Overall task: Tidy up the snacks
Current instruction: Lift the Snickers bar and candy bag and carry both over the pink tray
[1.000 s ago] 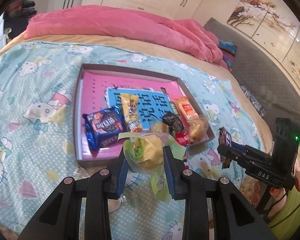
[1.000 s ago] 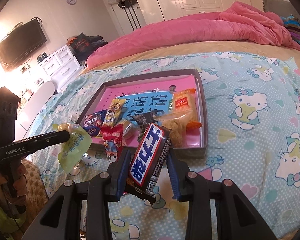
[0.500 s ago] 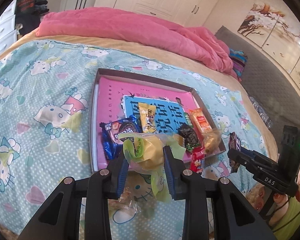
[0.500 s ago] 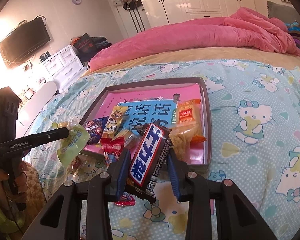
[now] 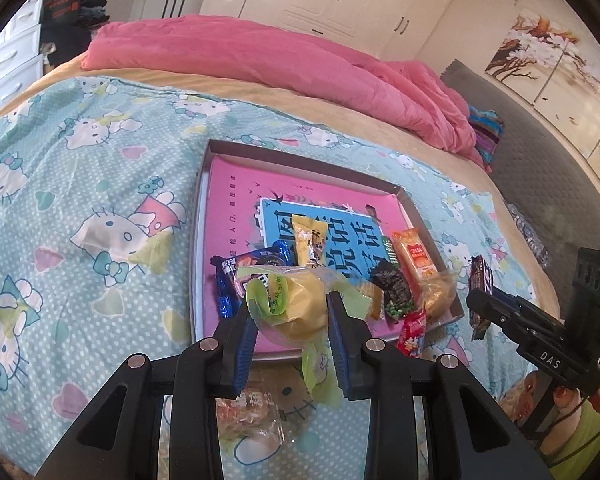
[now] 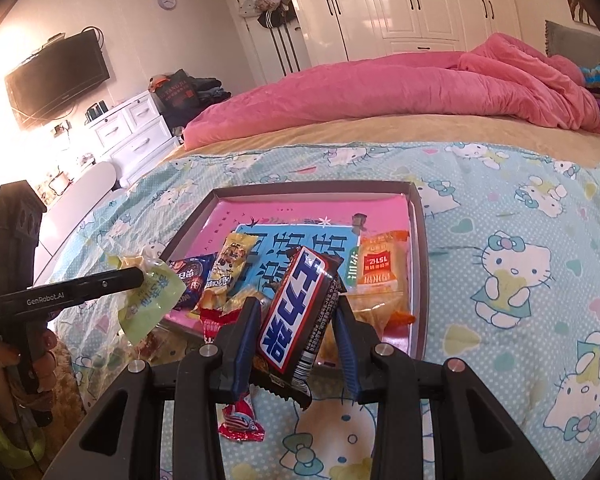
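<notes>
Above the tray's [image 5: 204, 184] near edge, each gripper clamps a snack: left [image 5: 292, 312] a cake packet [image 5: 300, 304], right [image 6: 298, 320] a chocolate bar [image 6: 300, 312].

Home bedroom: bed with rumpled pink duvet [image 6: 400, 92], cartoon-cat print sheet [image 5: 80, 184], white built-in wardrobes [image 6: 412, 4], wall-mounted black TV [image 6: 56, 76].

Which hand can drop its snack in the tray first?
Probably the right. The right gripper holds the chocolate bar over the tray's near rim; the left gripper holds its yellow-green snack just short of it.
</notes>
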{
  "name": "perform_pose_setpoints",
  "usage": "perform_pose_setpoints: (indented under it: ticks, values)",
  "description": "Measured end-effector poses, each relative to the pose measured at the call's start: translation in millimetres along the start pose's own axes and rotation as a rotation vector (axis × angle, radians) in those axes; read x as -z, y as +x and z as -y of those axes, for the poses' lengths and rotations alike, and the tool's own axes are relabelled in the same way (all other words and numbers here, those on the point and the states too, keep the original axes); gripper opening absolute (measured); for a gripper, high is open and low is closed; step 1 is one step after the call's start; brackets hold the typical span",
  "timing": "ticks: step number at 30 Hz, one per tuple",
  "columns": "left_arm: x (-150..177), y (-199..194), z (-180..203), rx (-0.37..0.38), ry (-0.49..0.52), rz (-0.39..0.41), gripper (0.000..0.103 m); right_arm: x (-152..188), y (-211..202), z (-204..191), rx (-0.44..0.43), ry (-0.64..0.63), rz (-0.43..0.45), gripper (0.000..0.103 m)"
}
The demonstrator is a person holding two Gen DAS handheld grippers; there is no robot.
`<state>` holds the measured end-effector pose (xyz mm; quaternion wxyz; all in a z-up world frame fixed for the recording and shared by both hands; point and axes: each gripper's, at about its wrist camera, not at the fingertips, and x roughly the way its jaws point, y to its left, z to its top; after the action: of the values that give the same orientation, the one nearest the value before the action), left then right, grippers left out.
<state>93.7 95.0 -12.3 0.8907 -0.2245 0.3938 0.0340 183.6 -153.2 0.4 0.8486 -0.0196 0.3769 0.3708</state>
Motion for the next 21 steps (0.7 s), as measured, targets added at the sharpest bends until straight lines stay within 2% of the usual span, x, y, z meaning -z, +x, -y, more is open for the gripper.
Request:
perform_pose_setpoints:
  ticks: [15, 21]
  values:
    - [-6.6, 0.4, 0.3, -0.025, 0.012, 0.052, 0.034, -5.6, 8.5, 2.9, -0.006, 0.011, 0.000, 0.037]
    - [-8.4, -6.4, 3.7, -0.039, 0.034, 0.103, 0.034, -8.8, 9.1, 4.3, 0.004, 0.008, 0.007, 0.037]
